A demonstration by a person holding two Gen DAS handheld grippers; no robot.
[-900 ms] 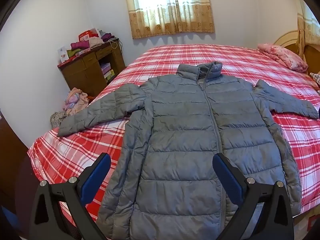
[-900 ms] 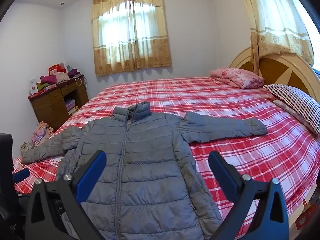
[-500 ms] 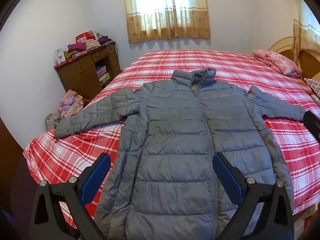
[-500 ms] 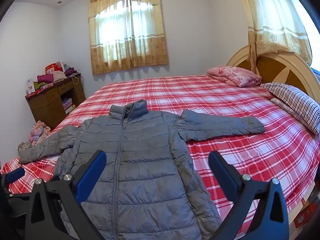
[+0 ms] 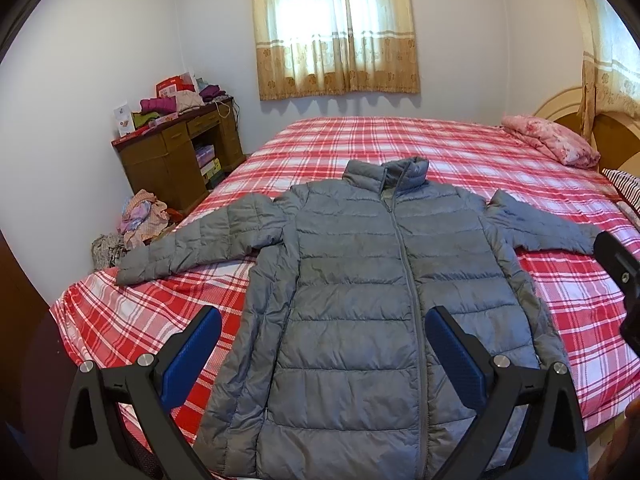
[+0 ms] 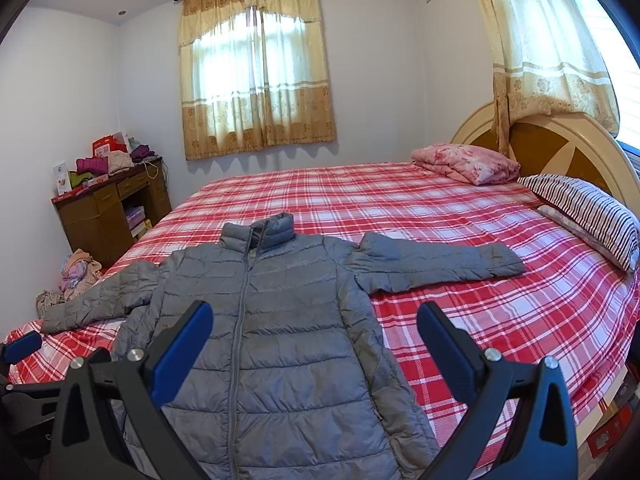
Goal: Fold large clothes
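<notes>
A grey quilted puffer jacket [image 5: 360, 288] [image 6: 288, 332] lies zipped and face up on the red plaid bed [image 5: 400, 140] [image 6: 500, 320], collar toward the far side, both sleeves spread outward. My left gripper [image 5: 323, 346] hovers open above the jacket's lower half, blue pads wide apart, nothing between them. In its own view my right gripper [image 6: 315, 340] is open too, held over the jacket's lower right side. At the right edge of the left wrist view the right gripper's black body [image 5: 620, 268] shows. A blue fingertip [image 6: 20, 346] of the left gripper appears at the left edge of the right wrist view.
A wooden desk [image 5: 172, 160] piled with clothes stands left of the bed, with a heap of clothes [image 5: 140, 216] on the floor. A pink folded blanket [image 6: 468, 162] and a striped pillow [image 6: 588, 212] lie by the headboard [image 6: 560, 144]. Curtained windows are behind.
Both views have tilted upward and drawn back a little, so the jacket sits lower and smaller. The right gripper's body has come into the left view's right edge. Both grippers stay open.
</notes>
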